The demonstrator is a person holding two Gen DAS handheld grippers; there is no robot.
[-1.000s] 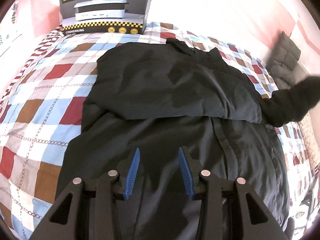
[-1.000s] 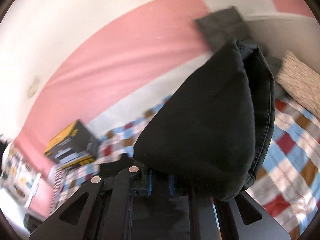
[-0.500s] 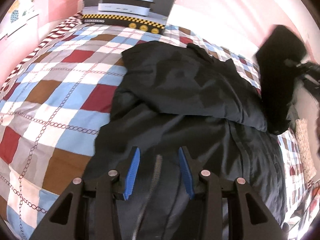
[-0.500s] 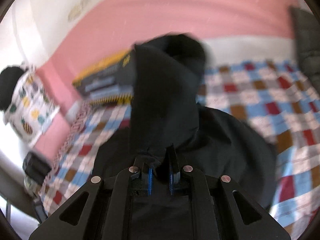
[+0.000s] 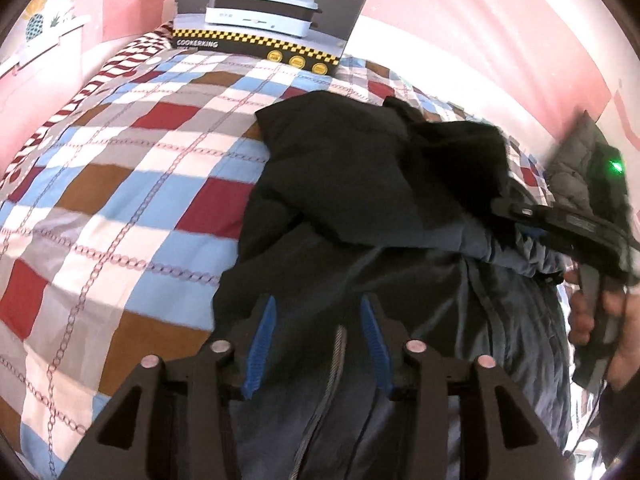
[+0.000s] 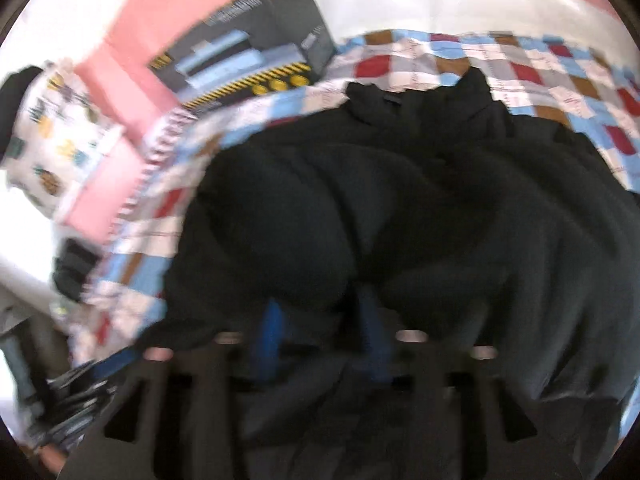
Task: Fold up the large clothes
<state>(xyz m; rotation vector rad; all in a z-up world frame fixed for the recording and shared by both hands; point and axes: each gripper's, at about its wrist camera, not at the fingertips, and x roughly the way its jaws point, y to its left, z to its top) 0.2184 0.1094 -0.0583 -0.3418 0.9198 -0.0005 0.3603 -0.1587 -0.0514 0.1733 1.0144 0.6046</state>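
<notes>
A large black padded jacket (image 5: pixel 344 184) lies on the checked quilt (image 5: pixel 132 184), with one sleeve folded across its chest. My left gripper (image 5: pixel 316 340) is open and empty, low over the jacket's lower front beside the zip. The right gripper's body (image 5: pixel 580 232) shows at the right of the left wrist view, held by a hand above the jacket's right side, with the second sleeve (image 5: pixel 460 160) lying in front of it. In the blurred right wrist view the right gripper (image 6: pixel 320 336) has its blue pads apart, with black cloth (image 6: pixel 400 216) just ahead of them.
A black appliance box (image 5: pixel 268 12) stands at the head of the bed against the pink wall. A grey quilted garment (image 5: pixel 576 168) lies at the far right. A pineapple-print cloth (image 6: pixel 52 136) hangs at the left.
The right gripper swung the second sleeve from the right over onto the jacket's chest and its jaws opened. The left gripper shifted slightly, staying open over the lower front.
</notes>
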